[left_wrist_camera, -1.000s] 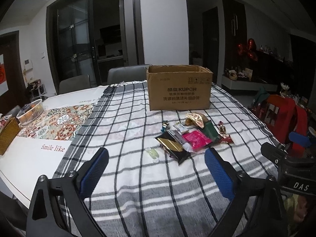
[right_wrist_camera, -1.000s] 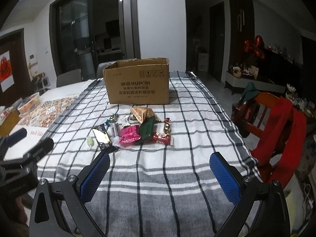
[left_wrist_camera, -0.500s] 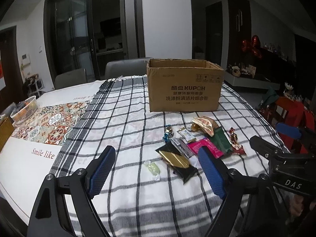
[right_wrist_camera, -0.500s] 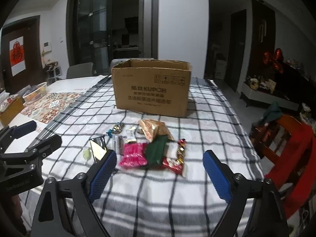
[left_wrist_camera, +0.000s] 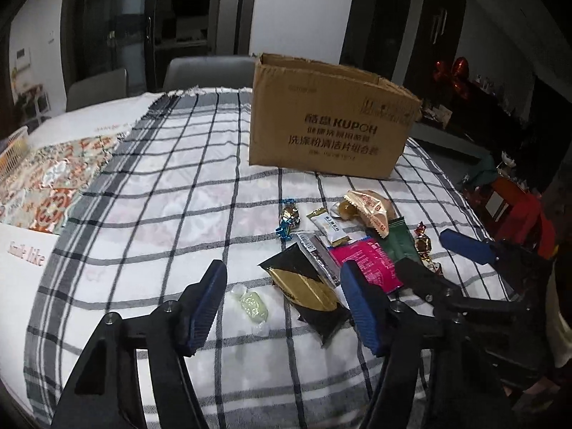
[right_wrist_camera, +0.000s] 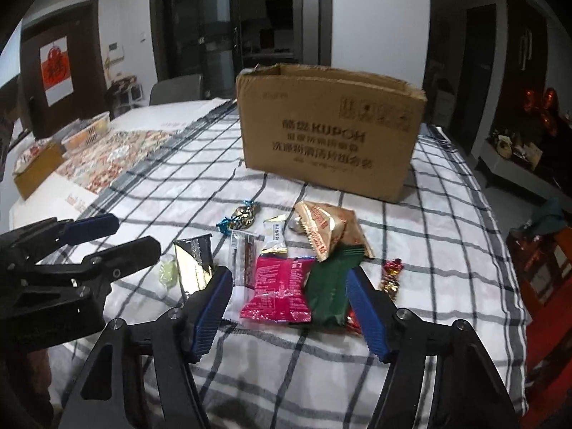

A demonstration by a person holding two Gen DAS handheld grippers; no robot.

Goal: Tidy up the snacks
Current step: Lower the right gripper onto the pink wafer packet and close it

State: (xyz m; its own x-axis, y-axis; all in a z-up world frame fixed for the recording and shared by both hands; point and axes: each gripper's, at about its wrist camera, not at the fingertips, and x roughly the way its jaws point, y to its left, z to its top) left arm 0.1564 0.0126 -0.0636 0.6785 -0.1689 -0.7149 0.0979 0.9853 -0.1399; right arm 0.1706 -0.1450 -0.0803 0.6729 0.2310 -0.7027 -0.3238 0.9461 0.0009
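Snack packets, loose cluster: pink packet [right_wrist_camera: 277,291], green packet [right_wrist_camera: 330,286], black-and-gold packet [left_wrist_camera: 304,286], pale candy [left_wrist_camera: 252,305], all on the checked worktop [left_wrist_camera: 161,193] before the open cardboard box [left_wrist_camera: 332,127]. Left tool [left_wrist_camera: 284,307]: wide open, empty, over black-and-gold packet and candy. Right tool [right_wrist_camera: 289,309]: wide open, empty, over pink and green packets.

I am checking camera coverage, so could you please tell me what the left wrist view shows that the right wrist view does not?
Only the left wrist view shows the grey chairs behind the table.

Only the right wrist view shows the red poster on the dark door and the small brown box.

Both show the cardboard box, the pink packet, the green packet and the checked cloth.
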